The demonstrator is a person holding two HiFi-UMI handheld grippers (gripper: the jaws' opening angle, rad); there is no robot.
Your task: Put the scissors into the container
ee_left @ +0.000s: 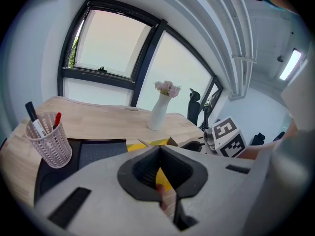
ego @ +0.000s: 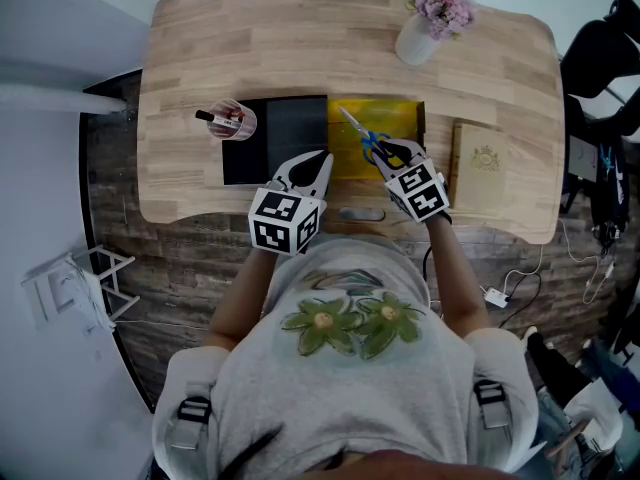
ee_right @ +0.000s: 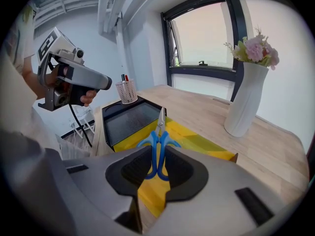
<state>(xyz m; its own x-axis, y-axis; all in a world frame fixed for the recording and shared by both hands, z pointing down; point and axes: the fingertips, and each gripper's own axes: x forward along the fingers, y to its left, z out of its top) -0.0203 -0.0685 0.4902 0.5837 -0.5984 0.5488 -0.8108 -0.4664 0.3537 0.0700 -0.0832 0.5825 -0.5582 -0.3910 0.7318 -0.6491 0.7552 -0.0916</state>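
Note:
Scissors (ego: 372,144) with blue handles are in my right gripper (ego: 392,151), which is shut on the handles; the blades point away over the open yellow container (ego: 395,118). In the right gripper view the scissors (ee_right: 160,134) stick out between the jaws of the right gripper (ee_right: 157,154), above the yellow container (ee_right: 197,141). My left gripper (ego: 322,158) hovers at the desk's near edge, beside the container's left side. In its own view the left gripper (ee_left: 159,150) is shut with nothing in it.
A black tray (ego: 280,133) adjoins the container on the left, with a mesh pen cup (ego: 232,121) at its far left. A white vase of pink flowers (ego: 420,38) stands at the back. A tan book (ego: 485,168) lies to the right.

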